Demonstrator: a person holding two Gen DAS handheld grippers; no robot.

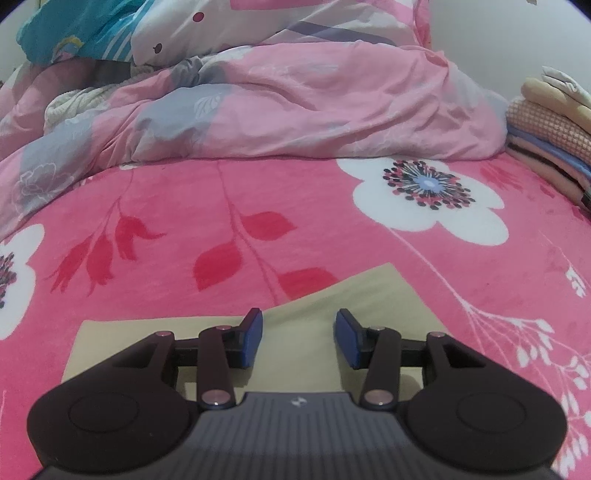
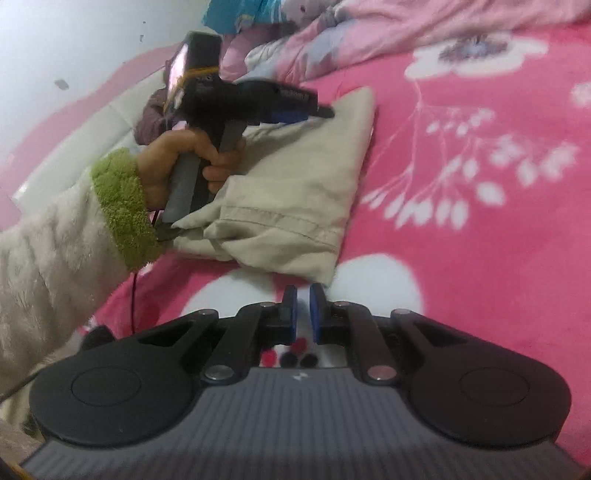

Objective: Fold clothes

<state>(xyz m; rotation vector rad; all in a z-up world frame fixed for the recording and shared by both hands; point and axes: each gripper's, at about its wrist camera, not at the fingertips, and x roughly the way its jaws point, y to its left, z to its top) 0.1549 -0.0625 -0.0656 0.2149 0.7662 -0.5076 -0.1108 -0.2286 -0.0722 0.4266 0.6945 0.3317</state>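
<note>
A beige garment (image 1: pixel 306 295) lies folded on a pink flowered blanket (image 1: pixel 332 221). My left gripper (image 1: pixel 300 338) hovers just over it, open, with only the cloth's surface showing between its blue pads. In the right wrist view the same garment (image 2: pixel 291 192) shows its stitched hem towards me, and a hand (image 2: pixel 184 158) in a fluffy white sleeve with a green cuff holds the left gripper (image 2: pixel 314 110) above the far end. My right gripper (image 2: pixel 303 308) is shut just short of the garment's near corner, and I see nothing pinched in it.
A crumpled pink quilt (image 1: pixel 295 103) fills the back of the bed, with teal cloth (image 1: pixel 74 33) behind it. A stack of folded clothes (image 1: pixel 550 140) sits at the right edge. A pale wall (image 2: pixel 74 37) and the bed's white side (image 2: pixel 92 140) lie to the left.
</note>
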